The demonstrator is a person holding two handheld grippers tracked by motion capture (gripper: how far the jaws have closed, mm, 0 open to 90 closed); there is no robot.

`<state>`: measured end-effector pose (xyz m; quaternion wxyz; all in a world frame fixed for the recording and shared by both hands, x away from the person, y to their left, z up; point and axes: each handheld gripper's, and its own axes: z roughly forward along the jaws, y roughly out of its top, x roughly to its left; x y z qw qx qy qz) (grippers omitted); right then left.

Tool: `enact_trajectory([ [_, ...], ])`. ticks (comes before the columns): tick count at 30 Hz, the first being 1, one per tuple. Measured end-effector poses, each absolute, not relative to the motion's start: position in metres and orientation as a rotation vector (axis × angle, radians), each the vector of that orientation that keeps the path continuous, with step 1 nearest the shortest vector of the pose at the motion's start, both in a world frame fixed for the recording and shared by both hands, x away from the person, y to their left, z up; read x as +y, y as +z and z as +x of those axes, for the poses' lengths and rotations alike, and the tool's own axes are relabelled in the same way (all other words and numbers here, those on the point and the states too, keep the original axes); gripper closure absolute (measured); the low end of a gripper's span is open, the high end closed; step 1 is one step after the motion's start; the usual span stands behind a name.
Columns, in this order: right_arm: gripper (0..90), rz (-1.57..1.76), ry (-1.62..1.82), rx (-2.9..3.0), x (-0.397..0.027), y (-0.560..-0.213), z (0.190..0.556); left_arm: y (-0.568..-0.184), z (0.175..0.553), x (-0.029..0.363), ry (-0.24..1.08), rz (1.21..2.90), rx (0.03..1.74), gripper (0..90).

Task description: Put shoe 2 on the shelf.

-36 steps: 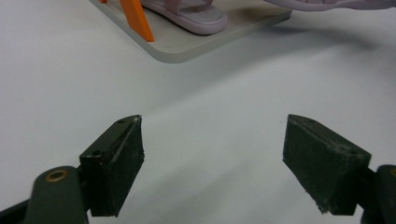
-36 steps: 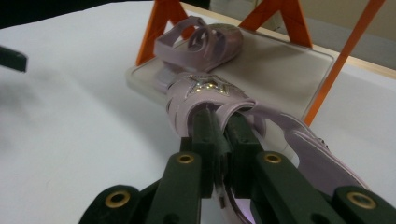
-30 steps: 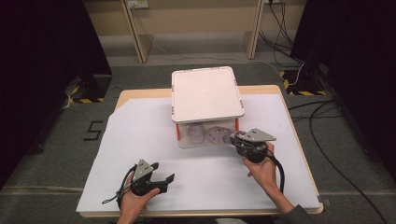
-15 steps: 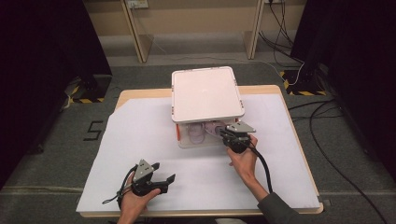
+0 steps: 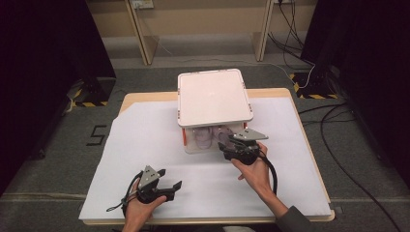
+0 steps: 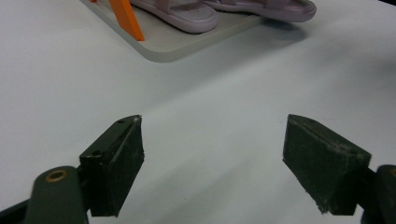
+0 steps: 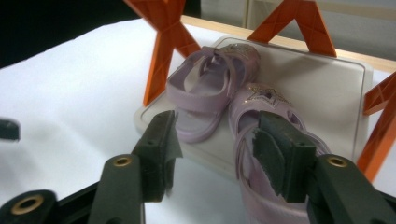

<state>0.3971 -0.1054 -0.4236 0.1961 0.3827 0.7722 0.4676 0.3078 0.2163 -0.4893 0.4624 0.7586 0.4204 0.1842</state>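
Two lilac sandals (image 7: 210,88) (image 7: 266,107) lie side by side on the pale lower tray (image 7: 327,88) of a small rack with orange legs (image 7: 161,51). The right-hand sandal juts over the tray's near edge. My right gripper (image 7: 217,126) (image 5: 231,145) hovers at that edge. Its jaws have just been opening; nothing is pressed between the pads, and the right jaw stands over the jutting sandal's heel. My left gripper (image 5: 170,179) (image 6: 212,121) rests open on the white paper, apart from the rack, with the sandals (image 6: 187,14) and tray (image 6: 163,44) beyond it.
The rack's white top plate (image 5: 212,96) covers most of the sandals (image 5: 208,137) from above. White paper (image 5: 145,140) covers the wooden table (image 5: 145,95). Cables trail on the floor at the right (image 5: 338,159). Dark cabinets stand at both sides.
My right hand has moved left along the rack's front, closer to the sandals. The left hand has stayed put.
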Motion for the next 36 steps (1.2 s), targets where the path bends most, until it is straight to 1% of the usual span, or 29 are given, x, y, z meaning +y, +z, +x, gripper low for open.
enact_trajectory([
  [4,44.1,1.023,1.325,2.170,-0.121,-0.422,0.393,-0.490,0.308,0.216,0.450,1.864,1.034,19.9],
  [8,35.3,1.006,1.301,2.197,-0.140,-0.426,0.389,-0.491,0.309,0.216,0.451,1.865,1.035,19.9],
  [9,35.1,1.000,1.299,2.185,-0.145,-0.427,0.387,-0.491,0.309,0.216,0.450,1.866,1.036,20.0],
  [11,28.9,1.006,1.276,2.205,-0.154,-0.430,0.386,-0.491,0.309,0.216,0.451,1.875,1.037,19.9],
  [14,28.9,0.999,1.240,2.230,-0.162,-0.440,0.386,-0.491,0.309,0.216,0.455,1.877,1.037,19.9],
  [19,31.1,1.001,1.162,2.299,-0.164,-0.460,0.395,-0.491,0.309,0.216,0.452,1.875,1.036,19.9],
  [21,37.8,0.990,1.116,2.338,-0.161,-0.468,0.401,-0.491,0.309,0.216,0.452,1.874,1.038,19.9],
  [23,39.5,0.992,1.099,2.345,-0.160,-0.471,0.403,-0.491,0.309,0.216,0.452,1.879,1.035,19.9],
  [24,44.3,0.989,1.089,2.359,-0.159,-0.474,0.406,-0.491,0.309,0.216,0.452,1.880,1.033,19.9],
  [26,45.9,0.992,1.072,2.365,-0.158,-0.478,0.407,-0.491,0.309,0.216,0.451,1.880,1.032,19.9],
  [29,52.6,0.967,1.079,2.367,-0.156,-0.476,0.403,-0.491,0.309,0.216,0.450,1.877,1.034,19.9],
  [32,52.0,0.911,1.086,2.392,-0.146,-0.475,0.395,-0.491,0.309,0.216,0.453,1.880,1.034,19.9],
  [34,53.9,0.893,1.103,2.397,-0.139,-0.475,0.392,-0.491,0.309,0.215,0.452,1.881,1.033,19.9],
  [36,54.0,0.883,1.101,2.394,-0.133,-0.475,0.391,-0.491,0.309,0.215,0.452,1.884,1.033,19.9],
])
